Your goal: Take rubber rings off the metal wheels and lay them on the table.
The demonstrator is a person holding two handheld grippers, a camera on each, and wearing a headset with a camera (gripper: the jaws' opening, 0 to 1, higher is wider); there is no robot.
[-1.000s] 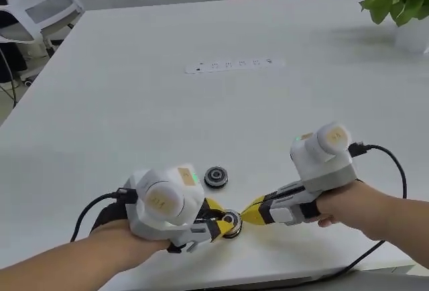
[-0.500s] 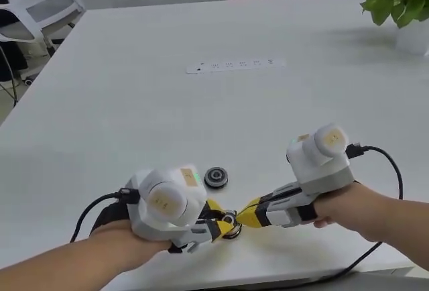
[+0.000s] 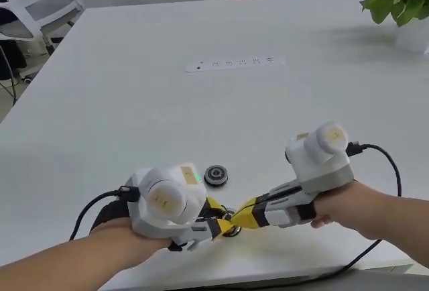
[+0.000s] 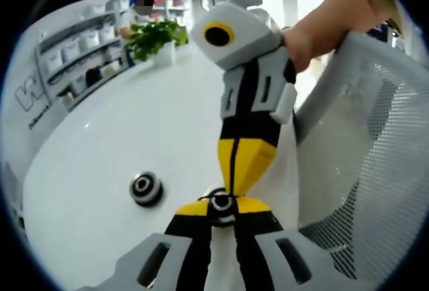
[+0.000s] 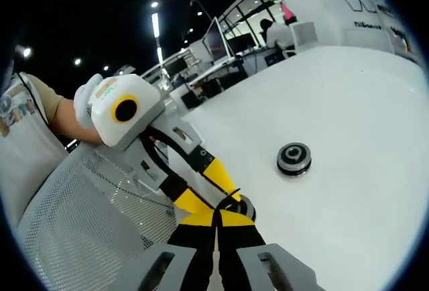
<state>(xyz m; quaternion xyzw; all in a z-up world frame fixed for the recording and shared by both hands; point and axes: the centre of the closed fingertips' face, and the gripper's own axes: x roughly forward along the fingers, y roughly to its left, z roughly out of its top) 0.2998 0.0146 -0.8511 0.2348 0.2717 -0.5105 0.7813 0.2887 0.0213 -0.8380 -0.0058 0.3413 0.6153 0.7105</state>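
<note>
Two-handed work on one wheel.
Left gripper clamped it; right gripper jaws closed at its rim, hold unclear.

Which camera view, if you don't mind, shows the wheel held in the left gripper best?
The left gripper view: the held wheel sits centred and face-on in the left gripper. In the right gripper view the right gripper covers part of it; in the head view it is small and mostly hidden.
</note>
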